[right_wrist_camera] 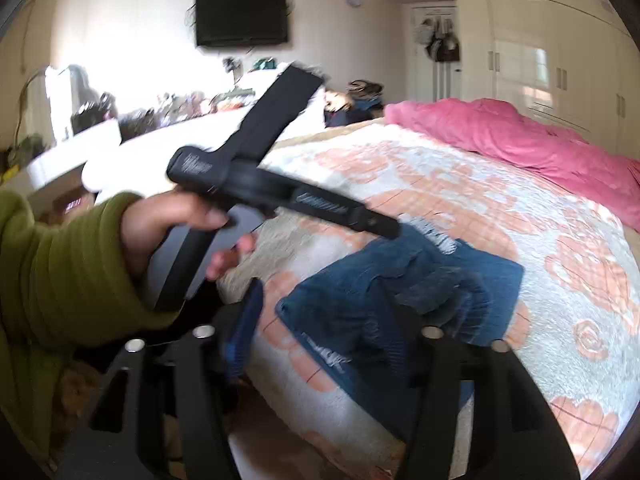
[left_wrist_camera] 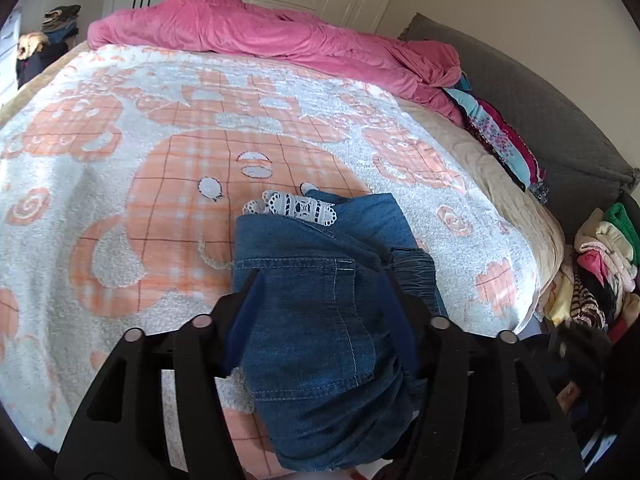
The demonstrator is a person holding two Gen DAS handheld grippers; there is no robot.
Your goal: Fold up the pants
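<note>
Folded jeans (left_wrist_camera: 320, 300) on the blanket (left_wrist_camera: 120, 160) — both my grippers above them.
Left gripper (left_wrist_camera: 320, 312) and right gripper (right_wrist_camera: 320, 332) both parted, gripping nothing.

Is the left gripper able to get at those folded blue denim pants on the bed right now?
Probably yes: the left gripper hangs open just above the folded blue denim pants, and nothing lies between them on the orange-and-white blanket.
</note>
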